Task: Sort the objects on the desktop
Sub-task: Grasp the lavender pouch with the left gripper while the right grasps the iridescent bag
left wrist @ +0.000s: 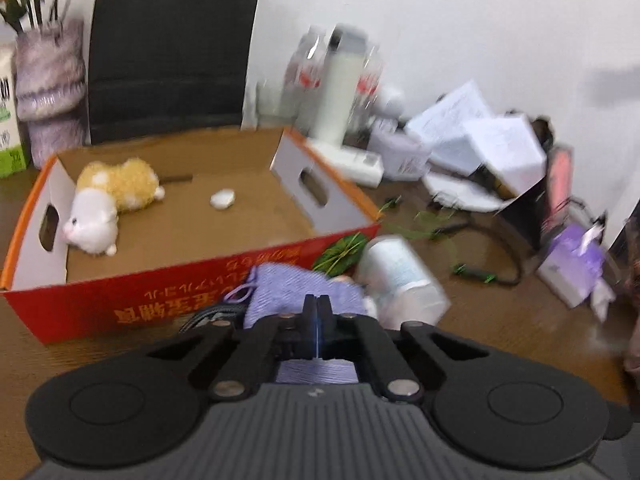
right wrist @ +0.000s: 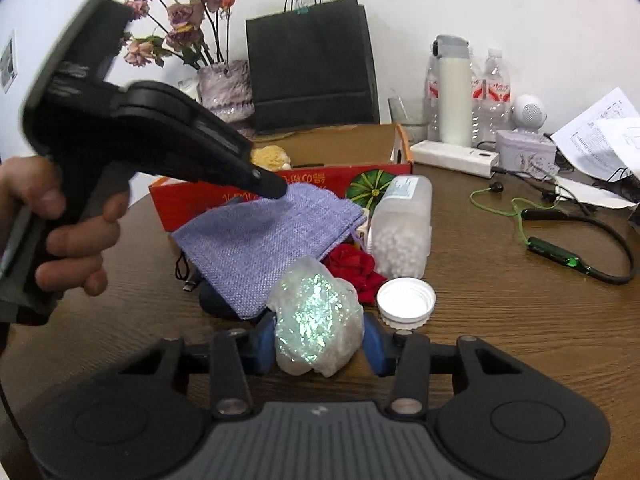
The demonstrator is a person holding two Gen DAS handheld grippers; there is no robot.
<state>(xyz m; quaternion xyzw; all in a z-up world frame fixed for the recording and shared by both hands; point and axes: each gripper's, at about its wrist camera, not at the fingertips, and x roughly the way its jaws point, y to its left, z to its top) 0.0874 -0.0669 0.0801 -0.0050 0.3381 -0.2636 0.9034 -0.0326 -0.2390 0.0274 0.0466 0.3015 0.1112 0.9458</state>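
The left gripper (left wrist: 316, 322) is pinching the lilac woven pouch (right wrist: 256, 246), its pads pressed together on the cloth's upper edge just in front of the red cardboard box (left wrist: 168, 292). The right gripper (right wrist: 318, 340) is gripping a glittery crumpled wad (right wrist: 316, 316) between its blue pads (right wrist: 264, 344). Just ahead of that wad a red fabric flower (right wrist: 354, 266) is lying, with a white screw cap (right wrist: 406, 300) to its right and a clear jar of white pellets (right wrist: 402, 226) tipped on its side beyond. Inside the box, ahead and left of the left gripper, two plush toys (left wrist: 108, 204) are lying near the left wall. Far to the right a green-cabled neckband earphone (right wrist: 568, 240) is sprawling on the wooden table (right wrist: 520, 320).
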